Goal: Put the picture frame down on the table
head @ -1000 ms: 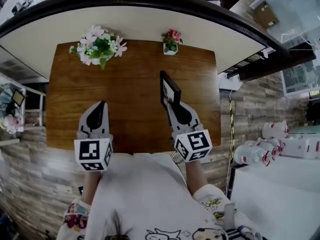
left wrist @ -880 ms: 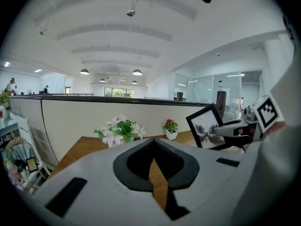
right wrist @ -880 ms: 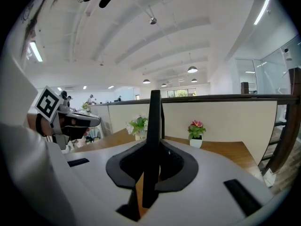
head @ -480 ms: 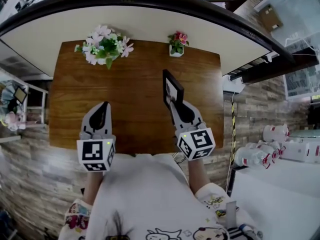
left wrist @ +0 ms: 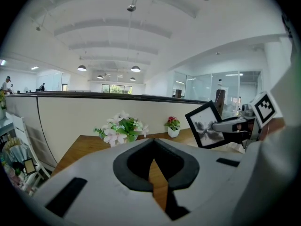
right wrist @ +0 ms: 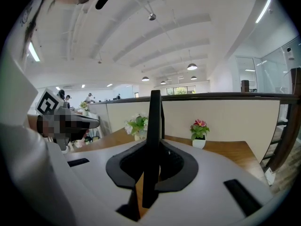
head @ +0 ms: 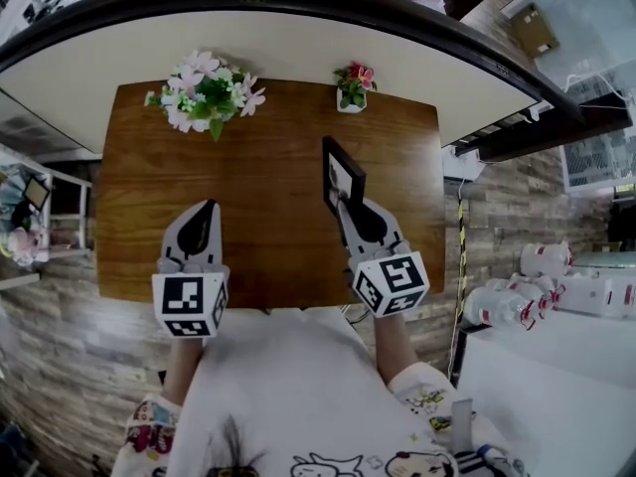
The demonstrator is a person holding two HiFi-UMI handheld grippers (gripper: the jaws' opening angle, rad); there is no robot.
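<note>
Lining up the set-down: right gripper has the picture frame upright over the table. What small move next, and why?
Probably lower the right gripper straight down until the picture frame meets the table. The frame is clamped upright, apparently above bare wood, clear of the flower bouquet and small flower pot, so nothing seems to block it.

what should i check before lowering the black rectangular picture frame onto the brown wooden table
1. Right gripper shut on black rectangular picture frame: ok.
2. Brown wooden table bare under the frame: ok.
3. Left gripper shut, empty, apart from the frame: ok.
4. Small white pot of red flowers apart from the frame: ok.
5. Frame's back stand folded out: cannot tell.
</note>
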